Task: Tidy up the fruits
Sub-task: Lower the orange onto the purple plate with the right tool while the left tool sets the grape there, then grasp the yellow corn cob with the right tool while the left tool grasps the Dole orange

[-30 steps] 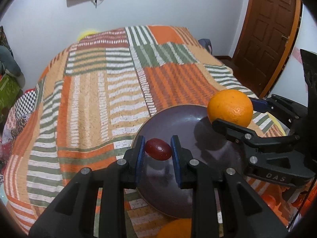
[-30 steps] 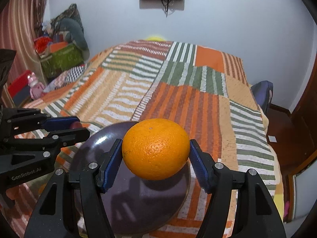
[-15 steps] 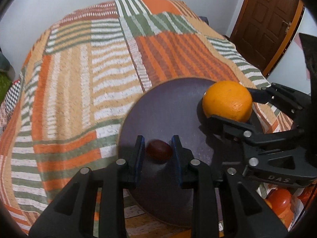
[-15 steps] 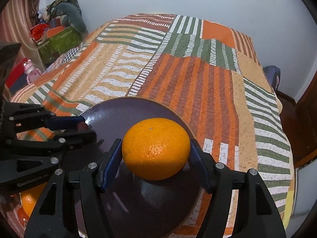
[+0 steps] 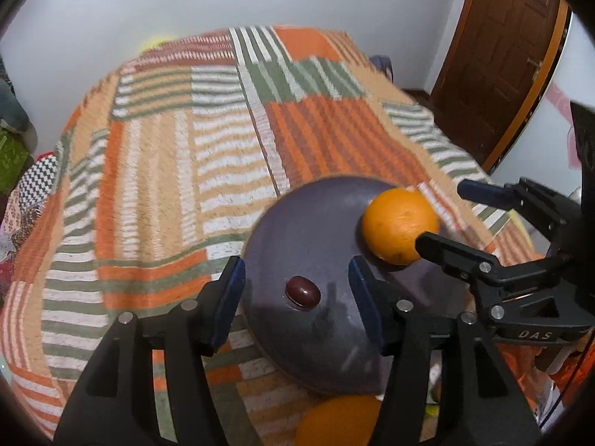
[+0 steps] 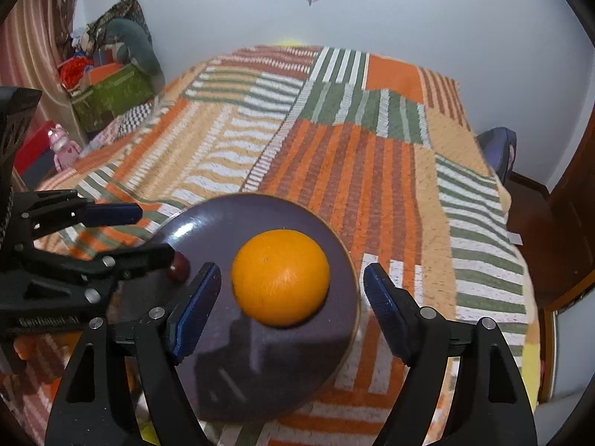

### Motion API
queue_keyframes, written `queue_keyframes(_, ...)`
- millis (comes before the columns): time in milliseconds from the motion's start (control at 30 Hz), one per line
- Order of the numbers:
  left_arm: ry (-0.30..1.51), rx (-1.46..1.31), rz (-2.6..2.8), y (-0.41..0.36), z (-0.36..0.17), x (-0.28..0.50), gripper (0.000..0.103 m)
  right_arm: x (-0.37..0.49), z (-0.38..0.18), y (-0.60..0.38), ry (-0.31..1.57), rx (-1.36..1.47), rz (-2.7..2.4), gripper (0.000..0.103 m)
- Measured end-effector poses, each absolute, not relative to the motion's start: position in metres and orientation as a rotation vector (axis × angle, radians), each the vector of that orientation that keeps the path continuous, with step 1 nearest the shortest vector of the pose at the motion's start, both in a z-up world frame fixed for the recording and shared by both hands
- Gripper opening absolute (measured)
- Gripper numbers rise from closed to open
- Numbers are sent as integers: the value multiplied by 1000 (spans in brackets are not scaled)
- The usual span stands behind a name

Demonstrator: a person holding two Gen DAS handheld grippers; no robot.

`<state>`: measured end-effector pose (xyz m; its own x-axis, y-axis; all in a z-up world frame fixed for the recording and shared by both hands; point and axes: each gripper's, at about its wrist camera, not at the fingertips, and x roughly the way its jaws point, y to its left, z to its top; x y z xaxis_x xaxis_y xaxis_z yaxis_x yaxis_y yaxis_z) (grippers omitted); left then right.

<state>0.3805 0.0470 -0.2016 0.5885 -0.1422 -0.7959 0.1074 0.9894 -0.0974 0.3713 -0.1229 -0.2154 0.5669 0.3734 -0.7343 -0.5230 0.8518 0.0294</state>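
Bedroom, striped quilt point(image 5: 156, 171) on the bed, dark plate point(image 5: 316, 223) sitting on it near our edge. We have both fruits down on the plate now. Left gripper point(image 5: 295, 293) is spread wide, nothing pinched; the grape point(image 5: 303, 291) lies on the plate straight ahead between its fingers, touching neither, long axis roughly crosswise to them. Right gripper point(image 6: 292, 299) is also spread, and the orange point(image 6: 280, 277) rests on the plate between its fingers with a gap on each side. From the grape, the orange sits toward the plate's far right rim, well apart. Half a second ago both grippers were clamped on their fruit just over the plate; now both have let go and the fruit lies free. A second orange point(image 5: 334, 423) shows beside the plate's near rim, closest to the left gripper. We judge the next pick goes to that side, with a pull-back needed first.
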Motion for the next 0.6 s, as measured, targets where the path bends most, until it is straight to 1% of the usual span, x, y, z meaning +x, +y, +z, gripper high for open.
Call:
queue_keyframes(167, 867, -24, -131, 50, -170, 350, 60, 345, -187, -130, 743, -195, 536, 77)
queue_keyframes(233, 848, -19, -125, 52, -160, 334, 61, 334, -179, -132, 720, -194, 535, 82)
queue_keyframes(400, 833, -28, -116, 58, -150, 299, 63, 308, -163, -137, 686, -164, 553, 83)
queue_keyframes(600, 836, -23, -104, 64, -151, 260, 63, 282, -166, -132, 692, -175, 573, 83)
